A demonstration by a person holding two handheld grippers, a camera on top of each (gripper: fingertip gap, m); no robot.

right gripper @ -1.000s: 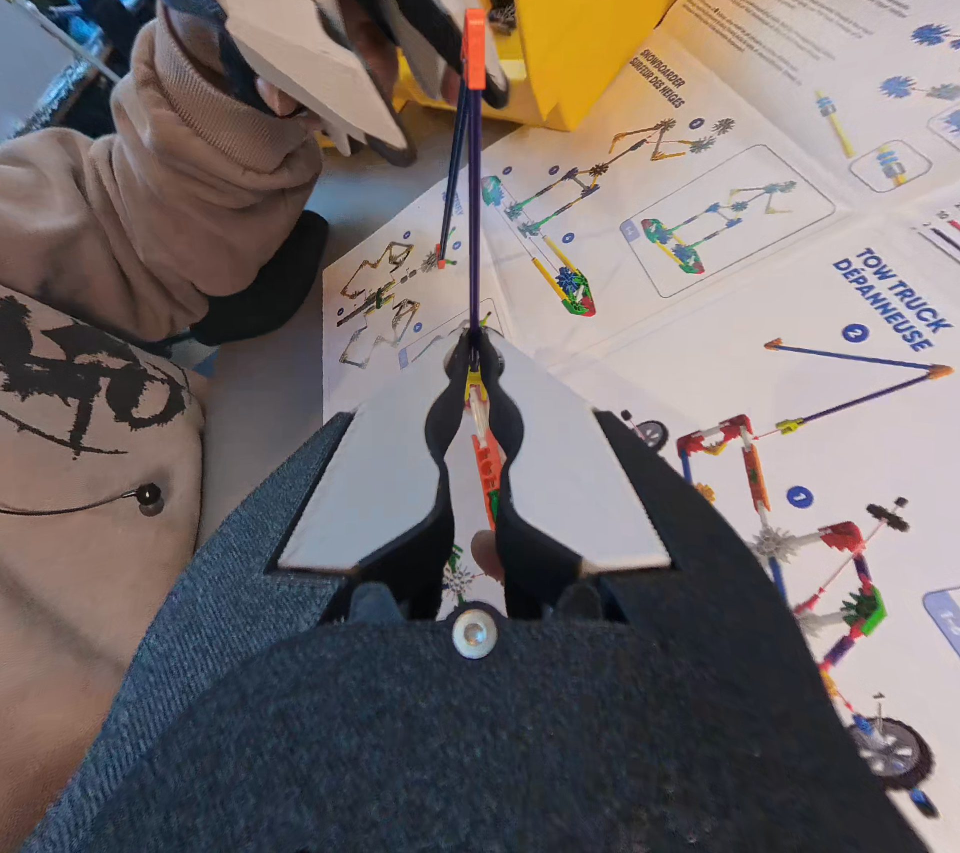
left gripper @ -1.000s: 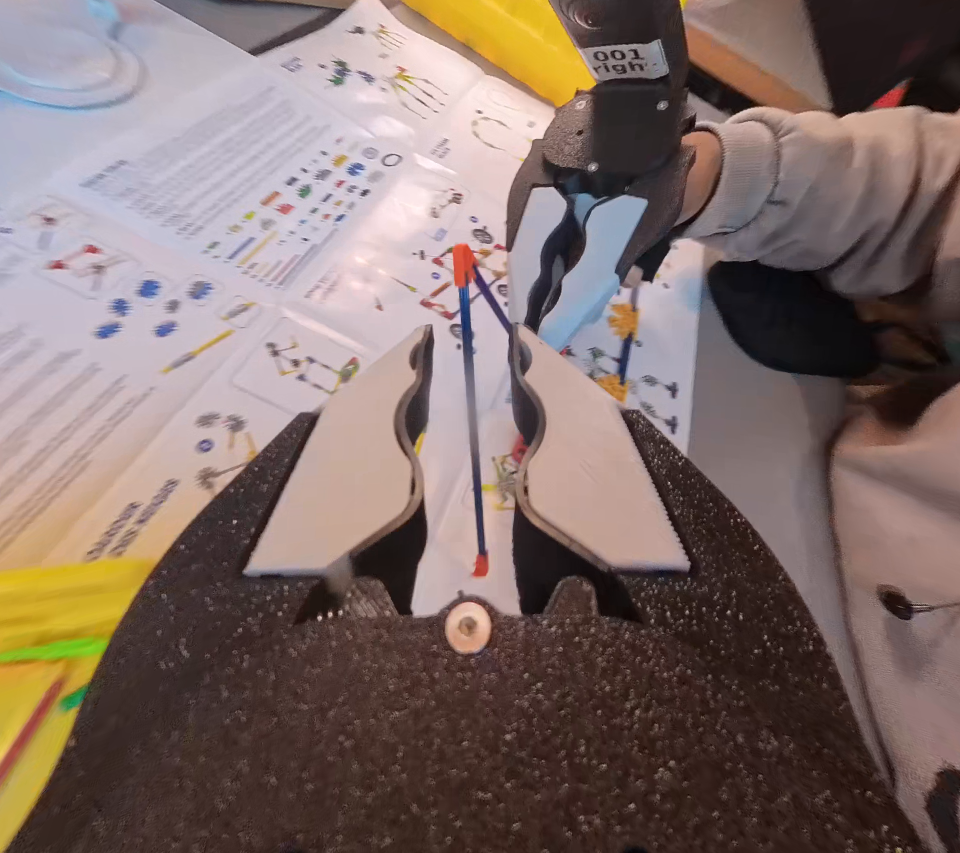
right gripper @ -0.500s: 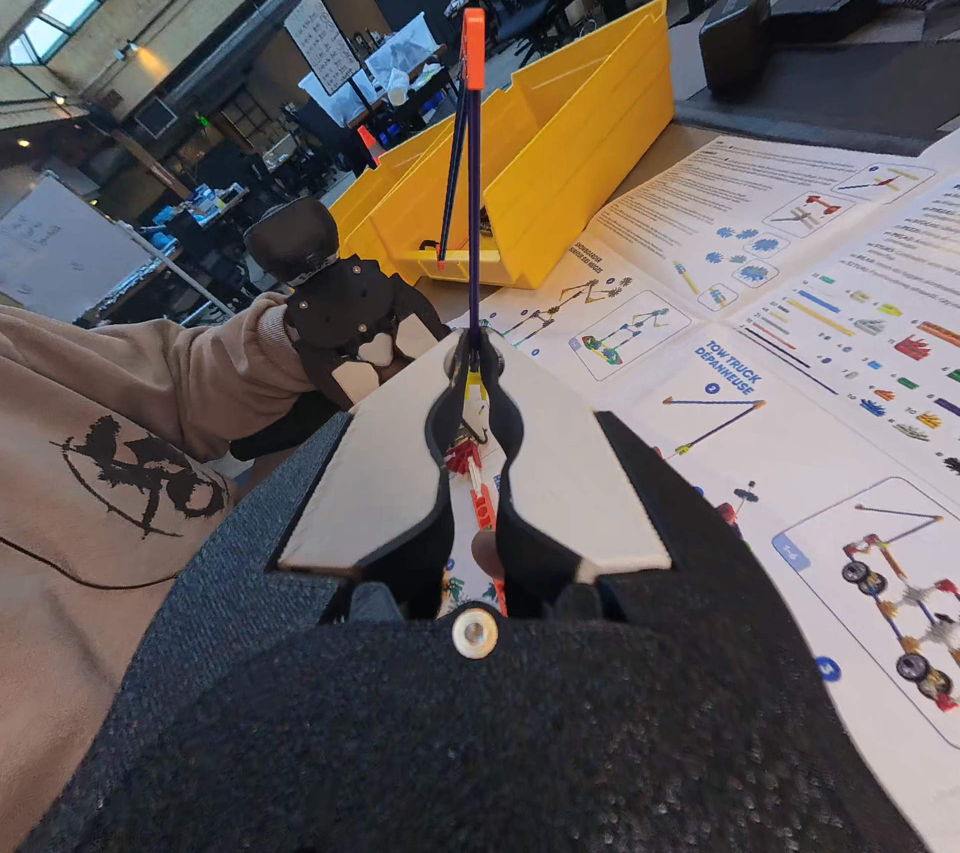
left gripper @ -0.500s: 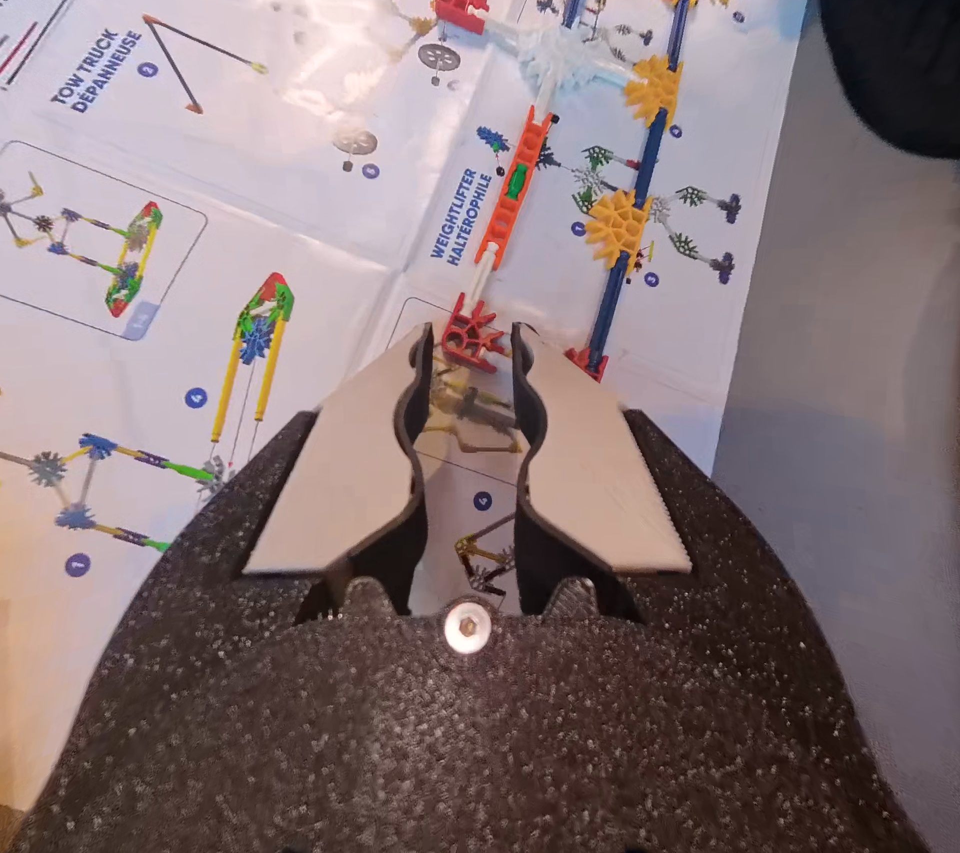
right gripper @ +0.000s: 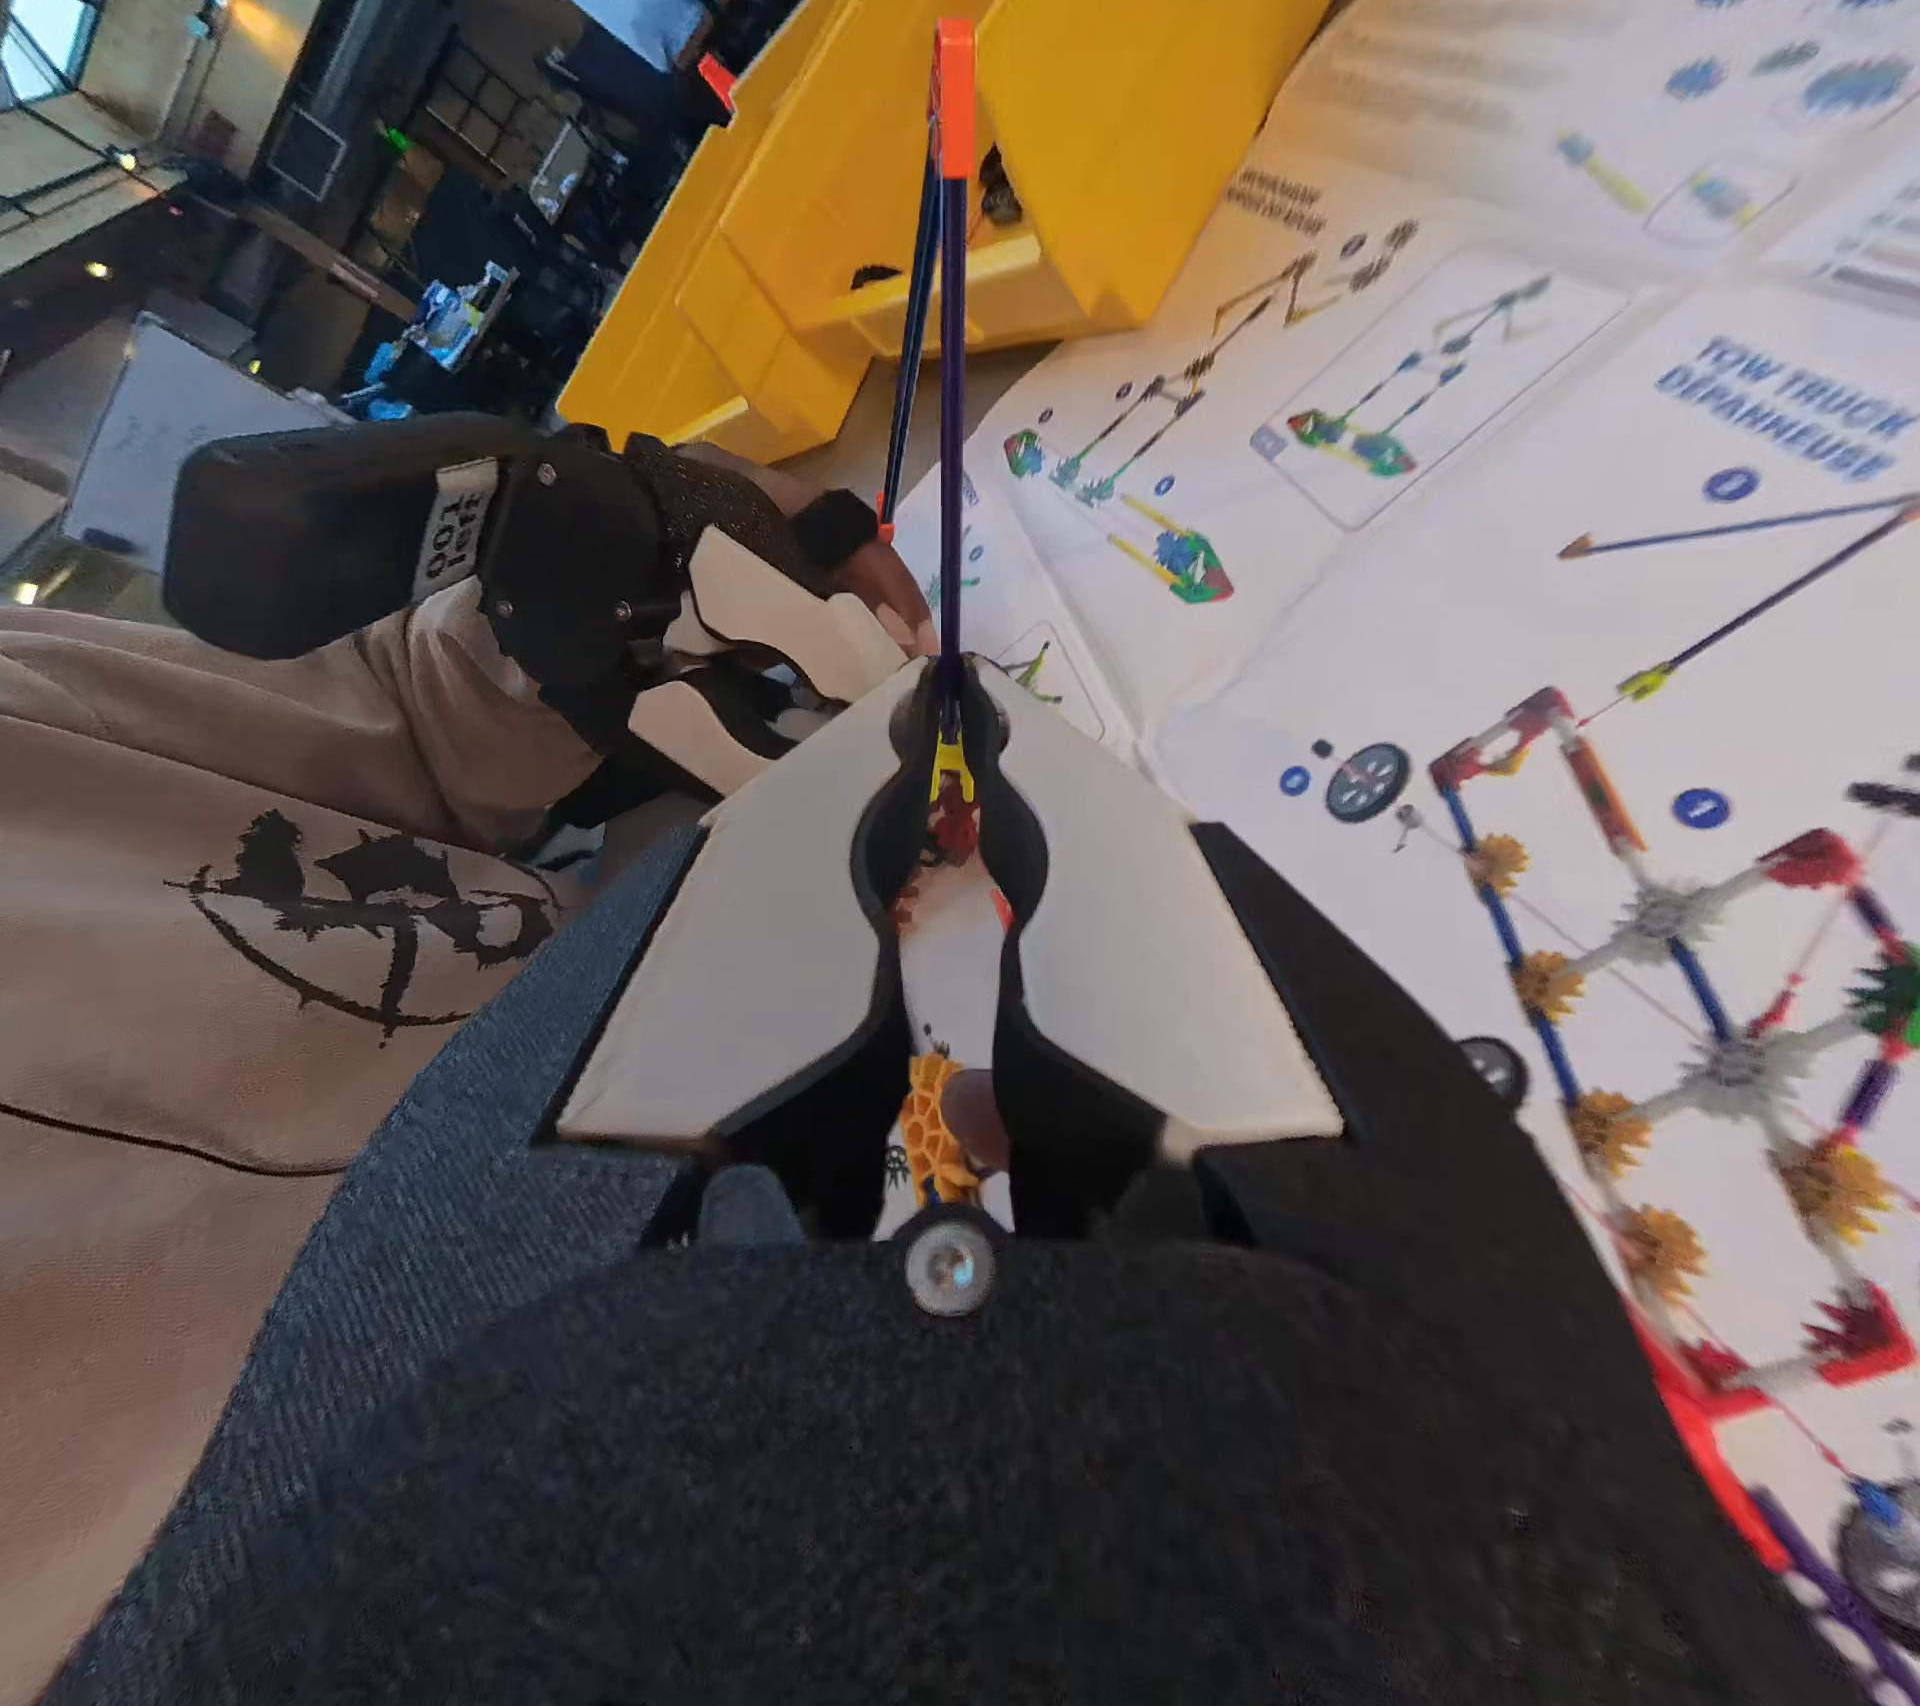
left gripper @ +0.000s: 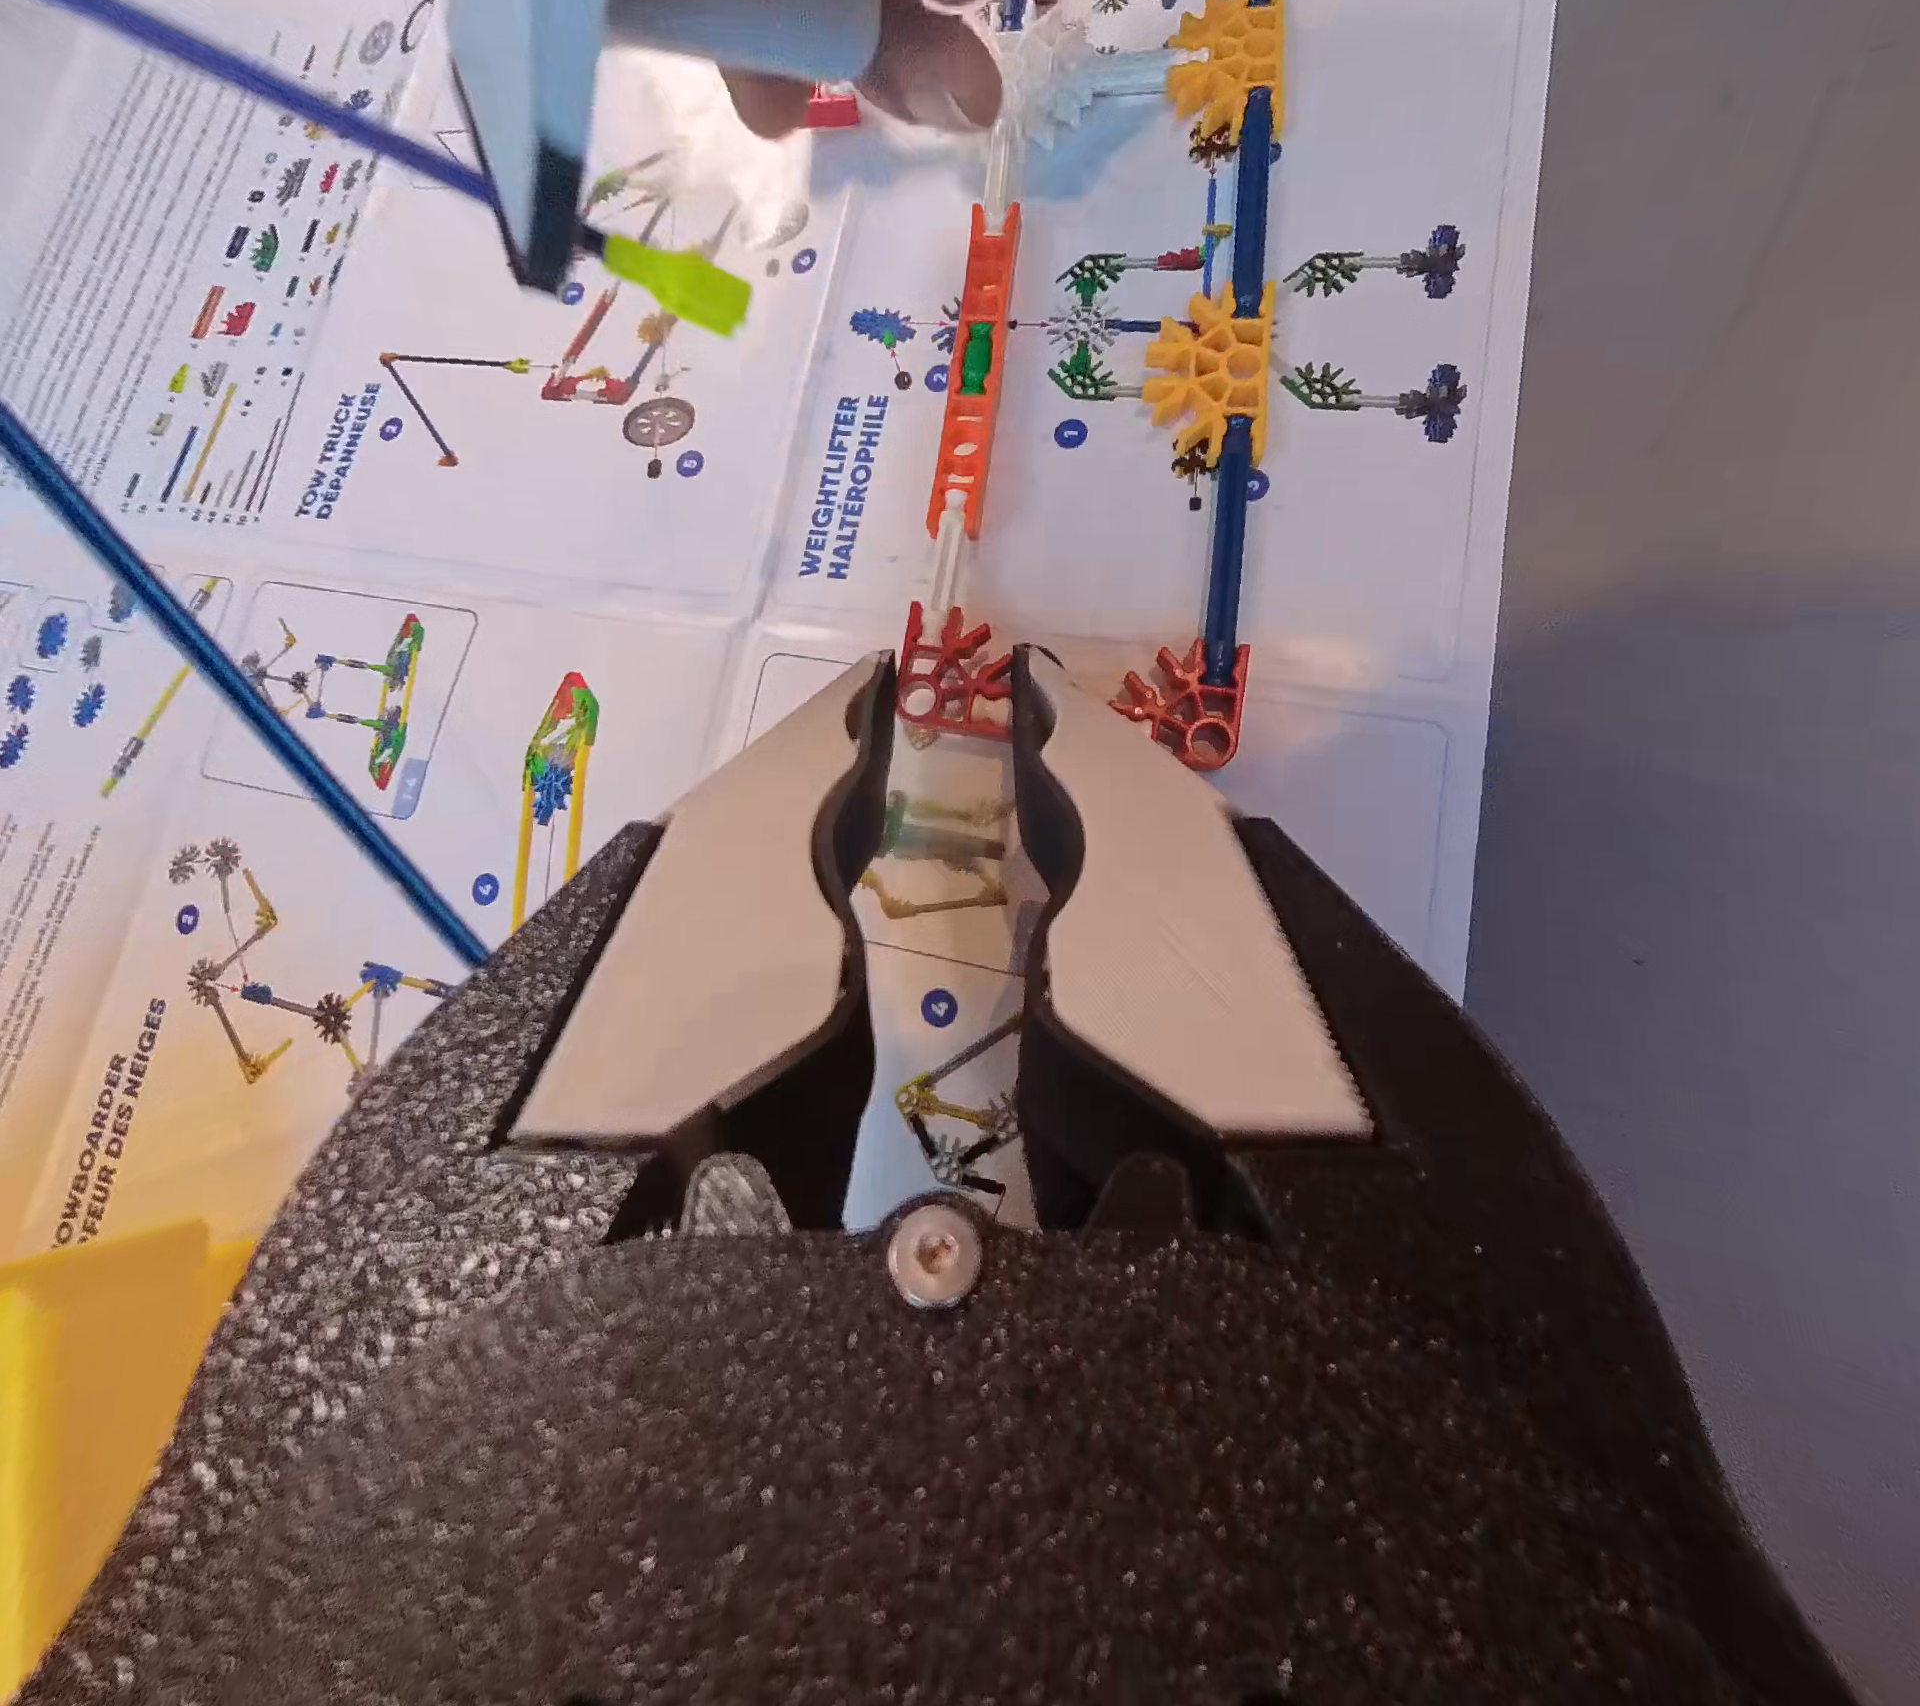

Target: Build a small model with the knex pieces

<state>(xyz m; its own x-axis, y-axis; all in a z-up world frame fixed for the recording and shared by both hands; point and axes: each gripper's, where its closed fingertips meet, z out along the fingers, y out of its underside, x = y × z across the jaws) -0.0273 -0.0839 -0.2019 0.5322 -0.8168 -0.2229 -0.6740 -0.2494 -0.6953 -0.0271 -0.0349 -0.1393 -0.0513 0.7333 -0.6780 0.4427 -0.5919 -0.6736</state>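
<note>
My left gripper [left gripper: 954,669] is low over the instruction sheet [left gripper: 623,513]. Its tips touch both sides of a red connector [left gripper: 951,690] at the near end of a flat toy model. From that connector a white rod leads to an orange piece [left gripper: 977,368], a white hub and yellow connectors [left gripper: 1210,368] on blue rods. My right gripper [right gripper: 948,669] is shut on a blue rod [right gripper: 951,409]. That rod meets a second blue rod at an orange tip [right gripper: 953,87]. In the left wrist view the right gripper [left gripper: 540,254] hovers over the model with a lime connector [left gripper: 681,290] at its tip.
A second red connector [left gripper: 1190,706] ends the model's right blue rod. Yellow bins [right gripper: 1039,98] stand at the sheet's far edge. Grey table [left gripper: 1714,513] lies right of the sheet. A person's beige sleeve and top [right gripper: 208,929] are at the left. My right fingertips sit around 8 cm from my left ones.
My left gripper came down to the model and its tips narrowed onto the red connector. My right gripper, still holding the rods, swung in above the model.
</note>
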